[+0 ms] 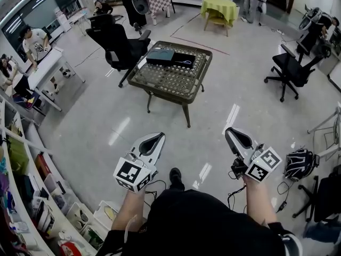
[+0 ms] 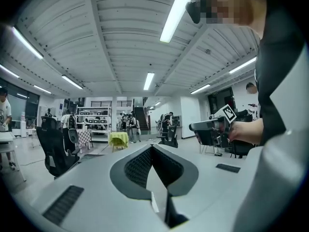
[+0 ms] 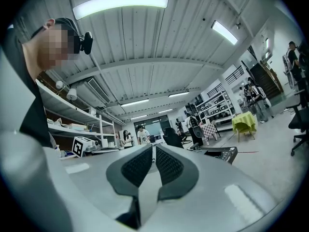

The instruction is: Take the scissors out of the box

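A dark flat box lies at the far side of a low lattice-topped table in the head view. A small pale loop shows on its right half; it is too small to name as scissors. Both grippers hang near my body, well short of the table. My left gripper has its tips touching, with nothing held. On my right gripper a thin slit shows between the tips, and nothing is in it. The table's corner appears in the right gripper view.
A black office chair stands at the table's left and another at the far right. Shelves line the left edge. People sit at a white desk. A helmet-like object and cables lie on the floor at right.
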Demonstrator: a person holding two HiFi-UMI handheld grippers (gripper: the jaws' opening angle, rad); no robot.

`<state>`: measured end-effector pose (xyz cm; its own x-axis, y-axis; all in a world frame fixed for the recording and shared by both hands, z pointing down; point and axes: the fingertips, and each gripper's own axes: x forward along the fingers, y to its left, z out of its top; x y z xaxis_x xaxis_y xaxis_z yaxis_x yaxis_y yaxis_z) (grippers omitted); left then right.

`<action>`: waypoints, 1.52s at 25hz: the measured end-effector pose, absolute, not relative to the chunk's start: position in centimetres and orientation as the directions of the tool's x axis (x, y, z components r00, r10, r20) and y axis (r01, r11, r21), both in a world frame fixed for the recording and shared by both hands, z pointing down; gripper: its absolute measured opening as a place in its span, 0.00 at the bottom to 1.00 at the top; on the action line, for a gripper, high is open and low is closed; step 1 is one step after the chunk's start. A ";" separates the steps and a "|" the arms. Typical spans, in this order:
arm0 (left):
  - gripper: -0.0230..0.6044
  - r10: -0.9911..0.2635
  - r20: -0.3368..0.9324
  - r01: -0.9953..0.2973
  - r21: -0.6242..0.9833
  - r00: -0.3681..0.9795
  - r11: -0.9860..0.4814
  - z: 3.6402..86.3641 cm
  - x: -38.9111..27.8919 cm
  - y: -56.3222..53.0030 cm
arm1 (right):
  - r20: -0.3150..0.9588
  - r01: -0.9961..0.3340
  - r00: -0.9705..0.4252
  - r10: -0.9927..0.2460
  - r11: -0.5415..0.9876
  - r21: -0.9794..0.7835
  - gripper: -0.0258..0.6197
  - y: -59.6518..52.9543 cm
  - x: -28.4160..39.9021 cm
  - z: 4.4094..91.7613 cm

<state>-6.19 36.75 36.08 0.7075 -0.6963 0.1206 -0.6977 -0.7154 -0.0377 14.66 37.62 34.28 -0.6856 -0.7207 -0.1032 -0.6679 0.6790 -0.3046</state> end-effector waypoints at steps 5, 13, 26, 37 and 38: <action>0.05 -0.697 0.119 -0.700 -0.022 0.707 -0.714 36.5 -7.8 31.8 | -0.081 -0.663 -0.698 -0.711 0.685 -0.301 0.09 32.7 12.5 34.3; 0.05 -0.710 0.075 -0.713 0.014 0.700 -0.701 35.8 -12.8 23.8 | -0.075 -0.688 -0.683 -0.727 0.675 -0.267 0.09 24.5 8.3 31.6; 0.05 -0.711 0.094 -0.717 0.072 0.697 -0.694 37.8 -18.3 17.8 | -0.015 -0.732 -0.647 -0.763 0.626 -0.269 0.09 19.2 4.8 32.3; 0.05 -0.735 0.138 -0.747 0.082 0.664 -0.659 39.0 -19.8 13.1 | -0.002 -0.681 -0.696 -0.718 0.661 -0.316 0.09 12.7 2.5 34.2; 0.05 -0.738 0.139 -0.750 0.085 0.660 -0.655 39.1 -19.7 12.4 | 0.001 -0.676 -0.701 -0.713 0.663 -0.322 0.09 11.8 2.4 34.4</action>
<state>-19.70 12.42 39.06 0.6604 -0.7380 0.1390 -0.7504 -0.6555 0.0850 2.41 11.81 34.44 -0.7009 -0.7133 0.0013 -0.6756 0.6633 -0.3219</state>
